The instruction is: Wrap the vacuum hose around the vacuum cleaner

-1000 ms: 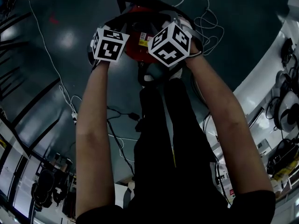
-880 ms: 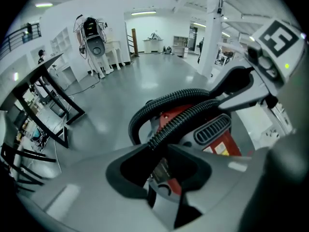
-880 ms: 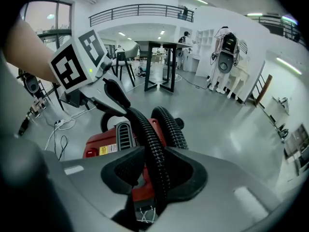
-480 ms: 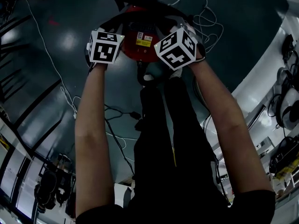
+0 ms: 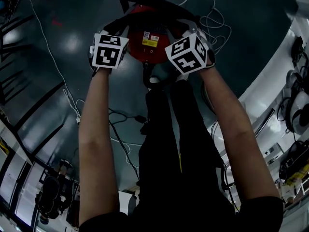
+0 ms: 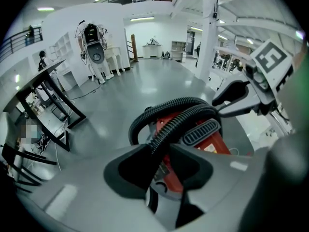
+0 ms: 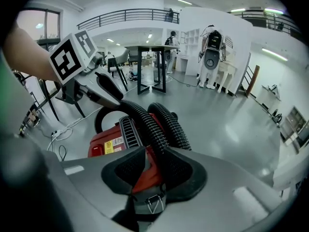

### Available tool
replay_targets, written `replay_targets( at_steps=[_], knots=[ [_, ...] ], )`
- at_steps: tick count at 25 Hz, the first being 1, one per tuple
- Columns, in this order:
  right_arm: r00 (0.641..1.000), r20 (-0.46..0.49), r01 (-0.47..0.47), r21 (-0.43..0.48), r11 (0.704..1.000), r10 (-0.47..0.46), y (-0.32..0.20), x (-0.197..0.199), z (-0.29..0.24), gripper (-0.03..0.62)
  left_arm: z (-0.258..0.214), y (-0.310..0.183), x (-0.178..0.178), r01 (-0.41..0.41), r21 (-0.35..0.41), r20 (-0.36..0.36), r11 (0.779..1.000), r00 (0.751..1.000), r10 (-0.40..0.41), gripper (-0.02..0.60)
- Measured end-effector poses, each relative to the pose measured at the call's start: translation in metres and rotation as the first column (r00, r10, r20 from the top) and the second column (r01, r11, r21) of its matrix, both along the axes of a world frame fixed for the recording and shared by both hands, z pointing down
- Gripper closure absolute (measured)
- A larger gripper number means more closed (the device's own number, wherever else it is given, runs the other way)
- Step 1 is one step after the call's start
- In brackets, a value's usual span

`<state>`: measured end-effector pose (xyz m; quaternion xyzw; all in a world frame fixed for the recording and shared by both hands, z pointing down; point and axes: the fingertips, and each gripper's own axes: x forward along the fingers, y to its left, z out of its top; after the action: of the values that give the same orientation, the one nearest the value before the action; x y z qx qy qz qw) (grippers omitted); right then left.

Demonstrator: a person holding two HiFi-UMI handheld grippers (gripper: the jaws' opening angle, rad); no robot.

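Note:
The red vacuum cleaner (image 5: pixel 149 42) stands on the floor ahead of my feet, with the black ribbed hose (image 5: pixel 145 1) looped over its top. My left gripper (image 6: pixel 161 146) has the hose (image 6: pixel 166 129) between its pads at the tips; its jaws are opening. My right gripper (image 7: pixel 155 153) is shut on another stretch of the hose (image 7: pixel 154 129), which arches over the vacuum's vent (image 7: pixel 128 132). In the head view only the marker cubes, left (image 5: pixel 108 50) and right (image 5: pixel 188 52), show either side of the vacuum; the jaws are hidden behind them.
A white cable (image 5: pixel 212 18) lies tangled on the floor right of the vacuum, and black cables (image 5: pixel 120 124) trail to my left. A black-legged table (image 7: pixel 149 66) stands further off. Shelves with gear (image 5: pixel 297 105) line the right side.
Both marker cubes have drawn apart, the right one going right and a little down, the left one slightly left. More of the vacuum's label shows between them.

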<state>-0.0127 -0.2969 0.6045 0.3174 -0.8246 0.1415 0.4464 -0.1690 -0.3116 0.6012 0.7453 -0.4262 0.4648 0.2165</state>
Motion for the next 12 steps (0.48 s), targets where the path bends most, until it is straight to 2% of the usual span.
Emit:
replay_targets(
  at_steps=[3,5,8,12],
  knots=[
    [1.000,-0.017,-0.017,0.003,1.000,0.017,0.000,0.007,0.004,0.467,0.000,0.002,-0.001,0.014,0.004,-0.013,1.000,1.000,-0.014,0.433],
    [0.999,-0.042,0.009,0.012,1.000,-0.008,-0.002,0.008,0.009,0.424,0.000,0.003,-0.001,0.012,0.007,-0.014,1.000,1.000,-0.012,0.433],
    [0.989,-0.111,0.103,0.031,0.994,-0.099,-0.013,0.004,0.018,0.405,0.001,0.002,-0.002,0.014,0.016,-0.023,1.000,1.000,-0.014,0.431],
    [0.948,-0.205,0.253,0.026,0.967,-0.243,-0.021,-0.003,0.024,0.431,0.002,0.002,-0.002,0.030,0.022,-0.045,0.999,0.999,-0.029,0.430]
  ],
)
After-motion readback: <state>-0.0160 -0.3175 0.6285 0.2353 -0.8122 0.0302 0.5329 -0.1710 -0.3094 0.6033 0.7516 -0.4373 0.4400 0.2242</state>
